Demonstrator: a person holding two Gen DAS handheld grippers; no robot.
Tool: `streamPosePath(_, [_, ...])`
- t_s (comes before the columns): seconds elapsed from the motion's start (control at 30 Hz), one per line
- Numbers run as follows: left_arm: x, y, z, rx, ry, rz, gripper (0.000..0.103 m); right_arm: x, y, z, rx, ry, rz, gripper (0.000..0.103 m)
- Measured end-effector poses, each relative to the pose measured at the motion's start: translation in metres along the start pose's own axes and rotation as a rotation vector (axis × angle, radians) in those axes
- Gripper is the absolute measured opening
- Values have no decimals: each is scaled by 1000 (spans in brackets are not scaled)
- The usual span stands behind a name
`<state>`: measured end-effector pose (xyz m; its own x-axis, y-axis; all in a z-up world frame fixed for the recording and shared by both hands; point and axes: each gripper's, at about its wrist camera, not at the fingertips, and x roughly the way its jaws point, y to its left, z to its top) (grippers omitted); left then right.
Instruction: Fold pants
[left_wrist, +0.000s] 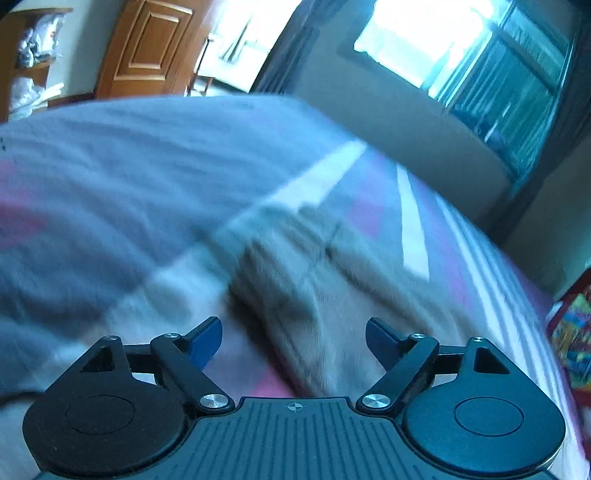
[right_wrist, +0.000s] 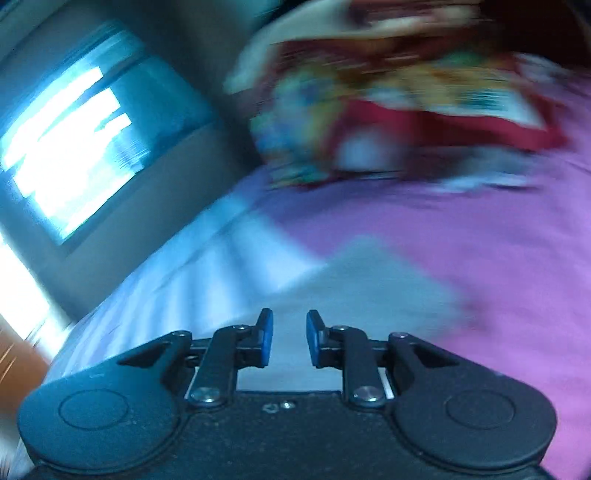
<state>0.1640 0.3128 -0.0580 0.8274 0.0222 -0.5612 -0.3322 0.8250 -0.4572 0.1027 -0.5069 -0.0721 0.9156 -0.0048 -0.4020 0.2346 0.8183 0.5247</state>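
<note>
On my left wrist view, the left gripper (left_wrist: 293, 341) stands spread wide with nothing between its blue pads, above the grey-beige pants (left_wrist: 314, 280), which lie crumpled on the bed cover (left_wrist: 110, 166). On my right wrist view, the right gripper (right_wrist: 290, 338) is parted narrowly, empty, over blurred grey cloth; a colourful bundle (right_wrist: 369, 122) lies beyond.

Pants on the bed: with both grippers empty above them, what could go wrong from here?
1. The pants lie rumpled, so a regrasp may catch a wrinkle rather than an edge.
2. The left gripper is open wide and could pinch the bedspread too.
3. The right gripper shows only a narrow gap; thick fabric may not fit in.
</note>
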Motion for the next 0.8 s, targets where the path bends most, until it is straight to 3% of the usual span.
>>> streamPosePath(0.1, [5, 6, 12, -28, 7, -6, 83, 56, 70, 0, -116, 147, 239, 24])
streamPosePath(0.2, [15, 11, 22, -40, 18, -4, 82, 115, 151, -13, -250, 273, 426, 25])
streamPosePath(0.27, [22, 15, 24, -59, 27, -3, 71, 151, 198, -27, -330, 332, 501, 26])
streamPosePath(0.33, [35, 22, 25, -85, 55, 0, 54, 194, 238, -42, -382, 433, 545, 31])
streamPosePath(0.37, [41, 25, 24, -93, 73, -11, 40, 216, 254, -50, -394, 479, 557, 34])
streamPosePath(0.57, [54, 35, 12, -118, 66, -52, 35, 298, 303, -85, -473, 642, 623, 35])
streamPosePath(0.8, [58, 42, 9, -128, 53, -85, 35, 326, 323, -104, -539, 742, 696, 34])
